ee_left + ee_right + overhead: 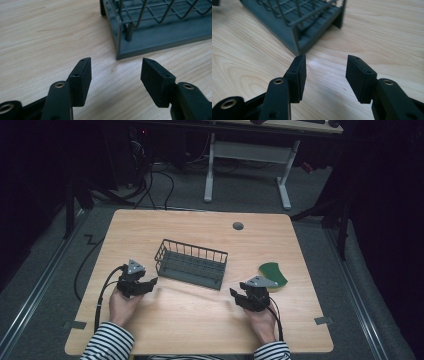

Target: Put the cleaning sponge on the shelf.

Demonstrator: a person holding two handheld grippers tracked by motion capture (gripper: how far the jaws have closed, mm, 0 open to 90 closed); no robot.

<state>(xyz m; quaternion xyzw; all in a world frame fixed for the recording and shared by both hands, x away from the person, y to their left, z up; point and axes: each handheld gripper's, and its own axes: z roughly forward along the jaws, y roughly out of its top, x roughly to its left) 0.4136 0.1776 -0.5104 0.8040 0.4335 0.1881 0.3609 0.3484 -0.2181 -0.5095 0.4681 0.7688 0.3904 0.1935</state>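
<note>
Left claw (148, 284) & right claw (236, 294) are held wide, empty, nr surface (200, 320) front edge; wire rack (191, 263) is set mid-surface, green pad (273, 271) nr right edge.

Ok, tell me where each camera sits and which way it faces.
High view: above the person's side, looking forward and down on the table; both hands, striped sleeves, left gripper and right gripper show.
Left gripper view: rides the left gripper, facing a corner of the wire rack.
Right gripper view: rides the right gripper, facing another rack corner.
All views share the rack.
</note>
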